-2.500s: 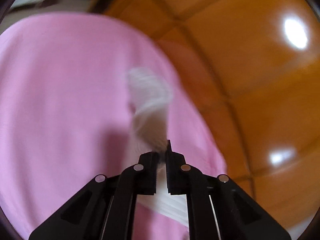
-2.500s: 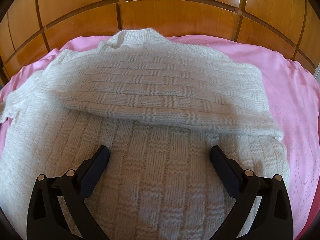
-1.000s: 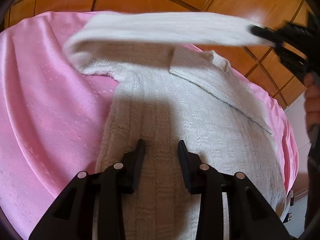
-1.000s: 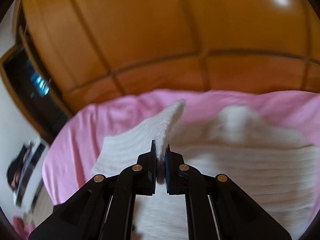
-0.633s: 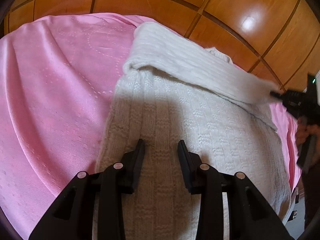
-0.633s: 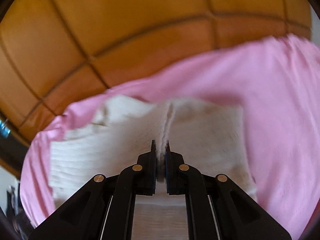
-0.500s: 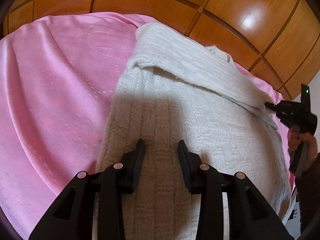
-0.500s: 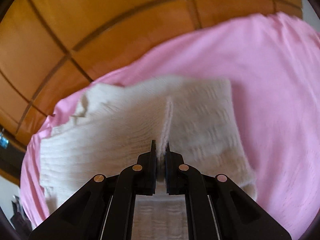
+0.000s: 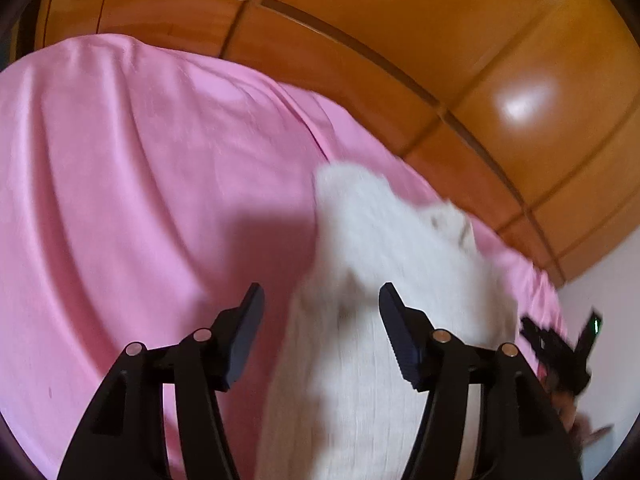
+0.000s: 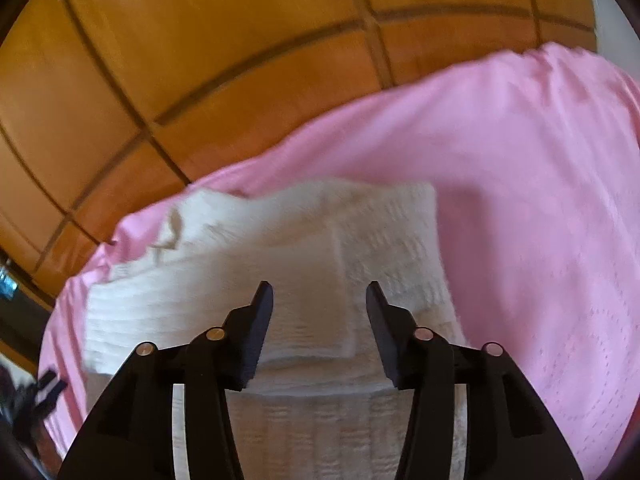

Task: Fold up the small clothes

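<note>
A white knit sweater (image 9: 372, 320) lies on the pink bedspread (image 9: 140, 200), with both sleeves folded across its body. My left gripper (image 9: 320, 308) is open and empty, over the sweater's left edge. My right gripper (image 10: 319, 304) is open and empty, just above the folded sleeve (image 10: 280, 280); the sweater (image 10: 320, 420) fills the lower middle of the right wrist view. The right gripper also shows at the right edge of the left wrist view (image 9: 560, 352). Both views are blurred by motion.
A wooden panelled headboard (image 9: 400, 40) stands behind the bed, also in the right wrist view (image 10: 200, 60). Pink bedspread (image 10: 540, 200) lies bare to the right of the sweater. A white wall (image 9: 612, 280) shows at the far right.
My right gripper has let go of the sleeve, which now lies across the sweater, and stands open. My left gripper has opened wider and swung left toward the sweater's edge.
</note>
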